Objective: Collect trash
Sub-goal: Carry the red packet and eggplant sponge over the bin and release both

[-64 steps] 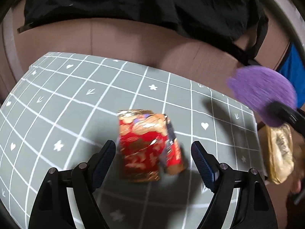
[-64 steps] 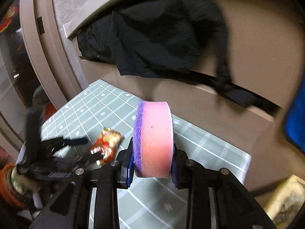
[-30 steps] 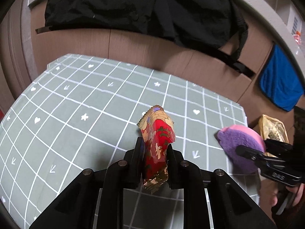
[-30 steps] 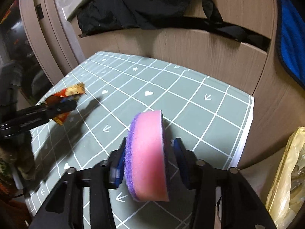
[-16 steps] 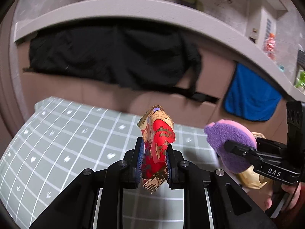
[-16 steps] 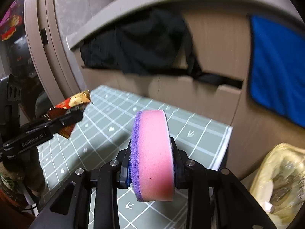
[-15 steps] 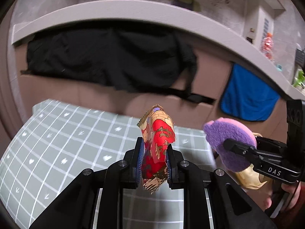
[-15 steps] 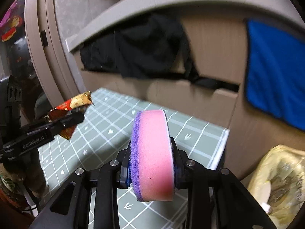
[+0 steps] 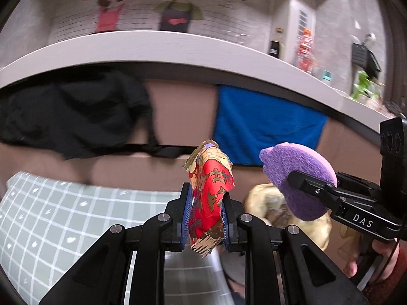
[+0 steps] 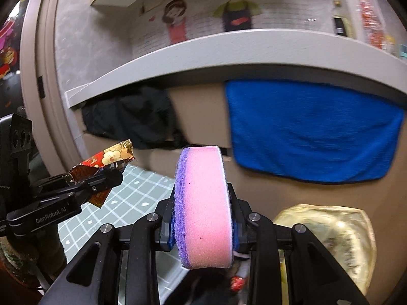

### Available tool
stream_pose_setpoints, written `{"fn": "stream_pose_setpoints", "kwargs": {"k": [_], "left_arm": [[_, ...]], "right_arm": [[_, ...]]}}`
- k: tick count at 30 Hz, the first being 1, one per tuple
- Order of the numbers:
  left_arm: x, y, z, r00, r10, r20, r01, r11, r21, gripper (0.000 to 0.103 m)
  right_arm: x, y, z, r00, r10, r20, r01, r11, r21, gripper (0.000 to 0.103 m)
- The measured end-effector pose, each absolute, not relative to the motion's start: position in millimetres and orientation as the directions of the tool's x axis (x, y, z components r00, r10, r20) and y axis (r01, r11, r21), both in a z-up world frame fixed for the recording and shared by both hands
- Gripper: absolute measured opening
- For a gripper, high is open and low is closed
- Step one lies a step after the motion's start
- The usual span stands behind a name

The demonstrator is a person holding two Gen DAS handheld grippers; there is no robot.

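Observation:
My left gripper (image 9: 205,216) is shut on a crumpled red and gold wrapper (image 9: 209,193) and holds it in the air past the right end of the green grid mat (image 9: 63,216). The wrapper (image 10: 104,157) and left gripper (image 10: 101,178) also show at the left of the right wrist view. My right gripper (image 10: 203,226) is shut on a round pink and purple sponge (image 10: 203,213). The sponge (image 9: 297,175) shows at the right of the left wrist view. A yellowish plastic trash bag (image 10: 338,239) sits low at the right, below both grippers (image 9: 269,203).
A brown panel wall (image 9: 178,117) stands behind, with a black garment (image 9: 76,117) and a blue towel (image 10: 310,132) hanging on it under a grey ledge (image 9: 152,45). A cartoon wall picture (image 9: 142,7) is above.
Both grippers have lifted and swung right, off the mat toward the trash bag. The left gripper had closed on the wrapper earlier and keeps it. The sponge stays held.

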State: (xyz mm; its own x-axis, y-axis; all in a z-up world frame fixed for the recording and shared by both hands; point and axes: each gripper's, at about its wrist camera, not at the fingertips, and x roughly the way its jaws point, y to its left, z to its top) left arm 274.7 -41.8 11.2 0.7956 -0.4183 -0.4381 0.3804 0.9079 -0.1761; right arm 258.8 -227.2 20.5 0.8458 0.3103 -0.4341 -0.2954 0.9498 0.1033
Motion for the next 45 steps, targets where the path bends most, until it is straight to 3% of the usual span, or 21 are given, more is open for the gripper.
{"fn": "stream_pose_setpoints", "kwargs": {"k": [8, 19, 45], "left_arm": [[279, -120, 7, 0.734, -0.516, -0.442, 0.492, 0.852, -0.179, 0.021], [289, -176, -10, 0.689, -0.555, -0.466, 0.532, 0.824, -0.195, 0.021], [337, -222, -83, 0.610, -0.543, -0.577, 0.504, 0.828, -0.247, 0.021]], "right_arm": [[242, -299, 18, 0.882, 0.198, -0.428, -0.163, 0.980, 0.116, 0.029], [232, -361, 3, 0.889, 0.113, -0.443, -0.055, 0.988, 0.142, 0.029], [277, -407, -69, 0.829, 0.124, -0.545, 0.009, 0.972, 0.234, 0.029]]}}
